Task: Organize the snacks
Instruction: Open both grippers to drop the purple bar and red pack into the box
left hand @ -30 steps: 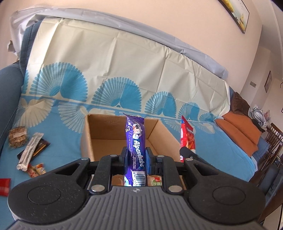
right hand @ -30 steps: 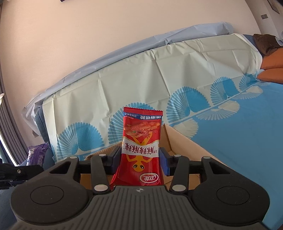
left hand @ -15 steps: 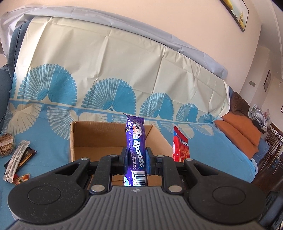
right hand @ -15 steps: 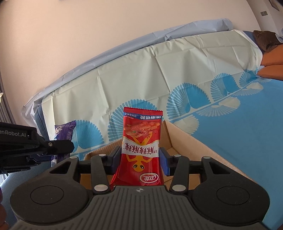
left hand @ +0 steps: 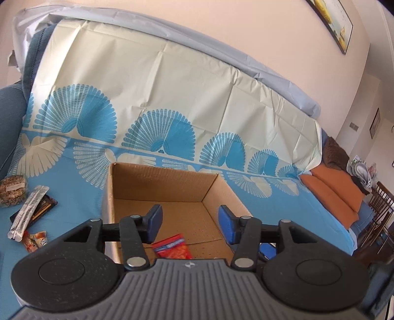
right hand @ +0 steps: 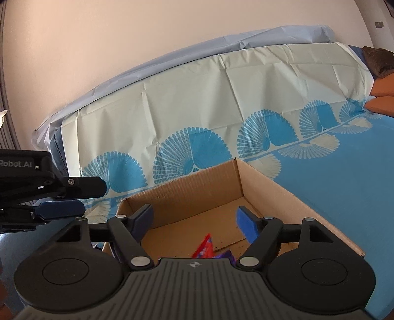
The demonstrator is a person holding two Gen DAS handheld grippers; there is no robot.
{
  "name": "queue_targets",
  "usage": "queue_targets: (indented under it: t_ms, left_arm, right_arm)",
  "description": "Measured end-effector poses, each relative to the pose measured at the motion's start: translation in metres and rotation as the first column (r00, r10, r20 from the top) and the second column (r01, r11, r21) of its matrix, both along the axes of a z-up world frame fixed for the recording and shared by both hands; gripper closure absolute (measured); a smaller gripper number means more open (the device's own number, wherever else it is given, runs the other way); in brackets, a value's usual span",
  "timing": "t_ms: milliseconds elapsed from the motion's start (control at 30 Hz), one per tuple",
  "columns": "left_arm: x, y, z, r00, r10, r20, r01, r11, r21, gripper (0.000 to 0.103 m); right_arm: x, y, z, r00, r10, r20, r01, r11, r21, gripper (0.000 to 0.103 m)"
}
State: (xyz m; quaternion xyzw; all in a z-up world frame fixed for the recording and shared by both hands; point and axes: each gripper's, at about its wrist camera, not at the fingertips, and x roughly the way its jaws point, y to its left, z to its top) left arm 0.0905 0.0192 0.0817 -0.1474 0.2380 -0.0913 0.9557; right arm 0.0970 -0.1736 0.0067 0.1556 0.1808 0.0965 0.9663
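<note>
Both grippers spread wide, empty, over the box point(left hand: 112, 197). Left gripper point(left hand: 189, 222): red pack point(left hand: 172, 249) lay on box floor just below its fingers. Right gripper point(right hand: 194, 222): red and purple packs point(right hand: 225, 254) below, blurred.

blue fan-patterned cloth point(left hand: 172, 103), orange cushions point(left hand: 332, 192), framed picture point(left hand: 330, 22)

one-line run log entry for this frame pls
left tool: open, empty | right tool: open, empty | red snack packet: in cardboard box | purple candy pack: in box | loose snacks: on cloth, left of box
</note>
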Motion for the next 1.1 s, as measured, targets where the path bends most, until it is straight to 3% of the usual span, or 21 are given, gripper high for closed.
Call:
queue_targets:
  t_ms: [133, 267, 400, 500, 633, 767, 900, 1100]
  left_arm:
    - [-0.037, 0.018, -0.011, 0.997, 0.049, 0.066, -0.05, 0.999, 0.007, 0.046]
    - [-0.071, 0.046, -0.032, 0.989, 0.132, 0.066, -0.129, 0.99, -0.052, 0.046]
    - [-0.092, 0.074, -0.064, 0.969, 0.247, 0.026, -0.244, 0.966, -0.085, 0.046]
    - [-0.099, 0.09, -0.095, 0.957, 0.287, -0.036, -0.289, 0.955, -0.068, 0.049]
    - [-0.096, 0.113, -0.117, 0.945, 0.306, -0.119, -0.315, 0.947, -0.068, 0.075]
    - [-0.094, 0.13, -0.116, 0.94, 0.332, -0.075, -0.337, 0.937, -0.086, 0.078]
    - [-0.09, 0.146, -0.121, 0.928, 0.356, -0.109, -0.369, 0.919, -0.14, 0.078]
    - [-0.083, 0.158, -0.121, 0.922, 0.37, -0.111, -0.385, 0.901, -0.197, 0.078]
  right_arm:
    - [-0.005, 0.006, 0.001, 1.0, 0.005, 0.002, -0.005, 1.0, -0.021, 0.025]
    - [-0.012, 0.013, 0.002, 1.0, 0.009, 0.007, -0.008, 0.999, -0.043, 0.025]
    - [-0.02, 0.021, 0.002, 0.999, 0.018, 0.028, -0.015, 0.996, -0.084, 0.025]
    - [-0.028, 0.029, 0.002, 0.999, 0.034, 0.038, -0.029, 0.992, -0.121, 0.025]
    - [-0.036, 0.04, 0.002, 0.998, 0.058, 0.029, -0.053, 0.987, -0.15, 0.027]
    - [-0.043, 0.05, 0.0, 0.996, 0.088, -0.003, -0.087, 0.984, -0.154, 0.043]
    - [-0.05, 0.058, 0.002, 0.993, 0.11, -0.032, -0.114, 0.98, -0.16, 0.06]
    - [-0.062, 0.064, 0.02, 0.992, 0.11, -0.06, -0.117, 0.984, -0.136, 0.061]
